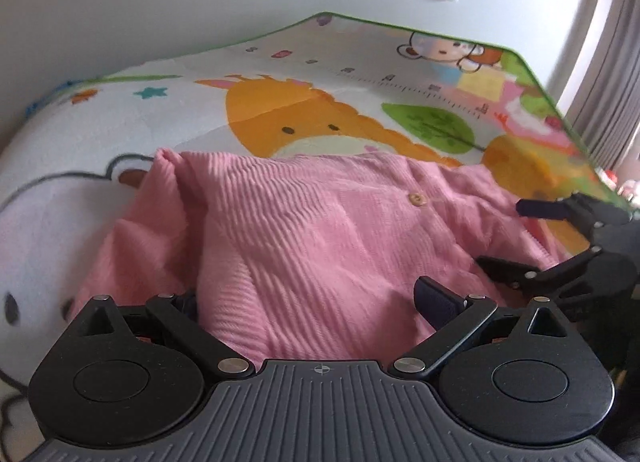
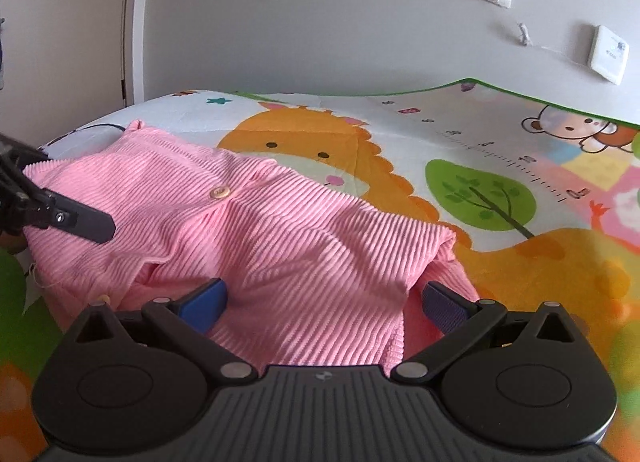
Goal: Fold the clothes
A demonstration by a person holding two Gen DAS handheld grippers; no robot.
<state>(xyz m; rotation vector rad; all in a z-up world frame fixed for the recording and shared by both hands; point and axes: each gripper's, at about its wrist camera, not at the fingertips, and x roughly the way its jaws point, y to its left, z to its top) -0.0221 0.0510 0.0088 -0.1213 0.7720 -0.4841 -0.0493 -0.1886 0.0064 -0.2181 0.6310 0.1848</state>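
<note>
Right wrist view: my right gripper is spread open with pink corduroy garment bunched between the fingers, nothing pinched yet. My left gripper is open too, with its left finger buried in fabric. So the garment sits right under both, lying on the cartoon play mat, its long axis running left-right across me, wooden button farther out.

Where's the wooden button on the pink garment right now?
The button sits on the pink garment, upper left in the right wrist view, just beyond the left gripper's finger.
</note>
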